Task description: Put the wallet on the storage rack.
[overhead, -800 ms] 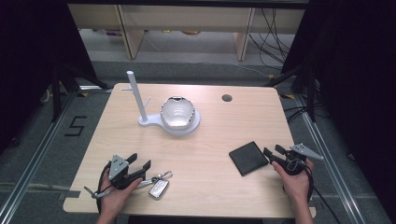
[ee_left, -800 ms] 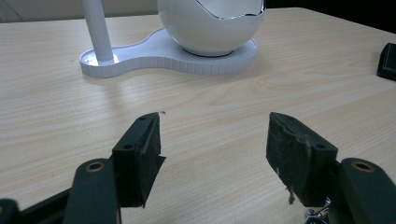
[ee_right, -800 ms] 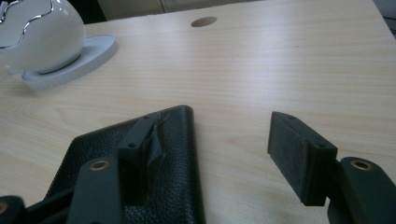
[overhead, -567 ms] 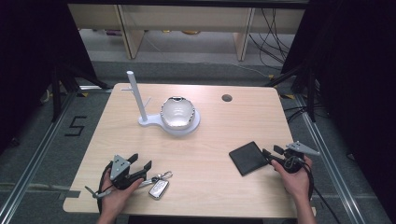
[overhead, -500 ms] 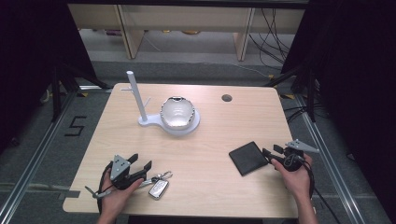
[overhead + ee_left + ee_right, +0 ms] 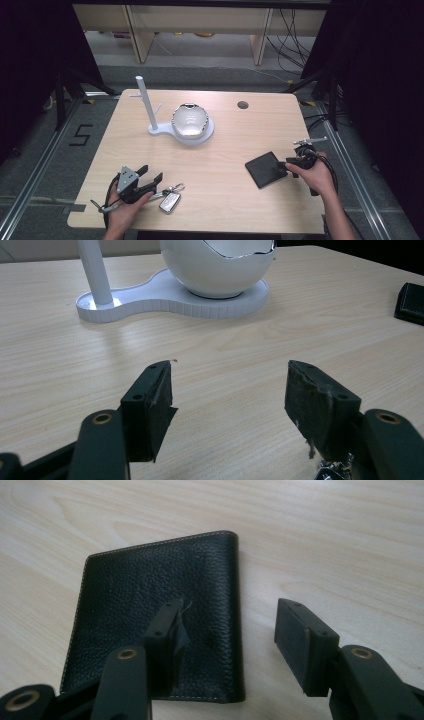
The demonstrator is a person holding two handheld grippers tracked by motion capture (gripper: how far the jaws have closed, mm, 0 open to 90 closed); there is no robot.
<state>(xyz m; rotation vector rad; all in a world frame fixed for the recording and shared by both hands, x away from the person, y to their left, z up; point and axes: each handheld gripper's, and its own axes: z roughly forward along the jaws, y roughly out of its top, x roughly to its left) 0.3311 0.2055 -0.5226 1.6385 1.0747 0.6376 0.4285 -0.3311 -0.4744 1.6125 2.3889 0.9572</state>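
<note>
The flat black grained-leather wallet (image 6: 160, 625) lies on the pale wooden table (image 6: 235, 135) right under the right gripper (image 6: 230, 645), whose jaws stand apart: one jaw over the leather, the other past the wallet's edge above bare wood. Across the table, the left gripper (image 6: 227, 400) also has its jaws spread wide with nothing between them; a silver car key fob on a ring (image 6: 170, 200) lies just beside it. Ahead of it stands a white stand with a glossy round bowl and upright post (image 6: 187, 125).
</note>
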